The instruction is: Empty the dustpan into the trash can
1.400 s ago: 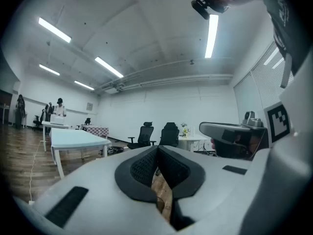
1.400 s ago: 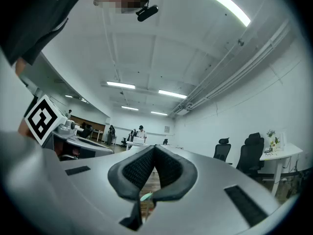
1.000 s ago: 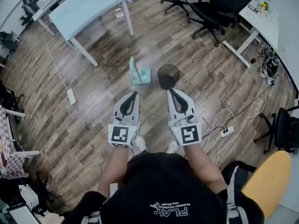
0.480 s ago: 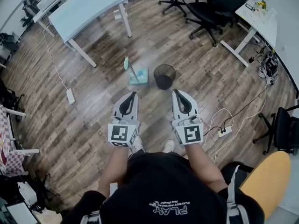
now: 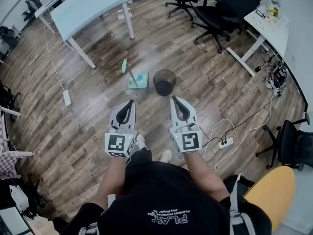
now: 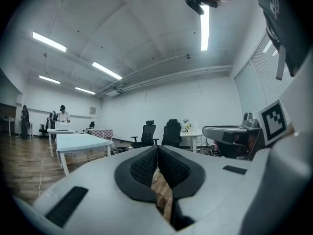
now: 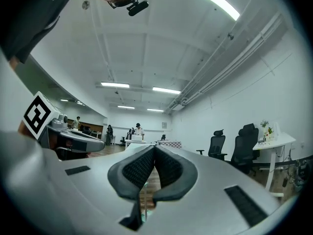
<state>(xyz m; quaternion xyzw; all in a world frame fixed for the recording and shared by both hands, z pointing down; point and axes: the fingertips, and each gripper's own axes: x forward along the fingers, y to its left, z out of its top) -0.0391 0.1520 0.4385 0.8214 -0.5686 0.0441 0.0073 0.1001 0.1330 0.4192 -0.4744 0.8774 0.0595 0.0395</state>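
Both tools are out in front of the person, pointing roughly level across the room. The left gripper [image 5: 130, 103] has its jaws pressed together with nothing between them. The right gripper [image 5: 174, 100] looks the same, its pads meeting at the tips and empty.

The teal dustpan [image 5: 139, 80] sits on the wooden floor [image 5: 88, 111] ahead of them, not yet touched. The dark mesh trash can [image 5: 164, 82] stands just beside it on the right. The dustpan's long handle [image 5: 124, 65] rises from the pan and leans away and to the left, so its long axis runs away from the bin.

I'd judge the left gripper the nearer one to that handle, since it points almost straight at the pan. The right gripper lines up with the trash can instead. Both jaws would need to spread before any grasp.
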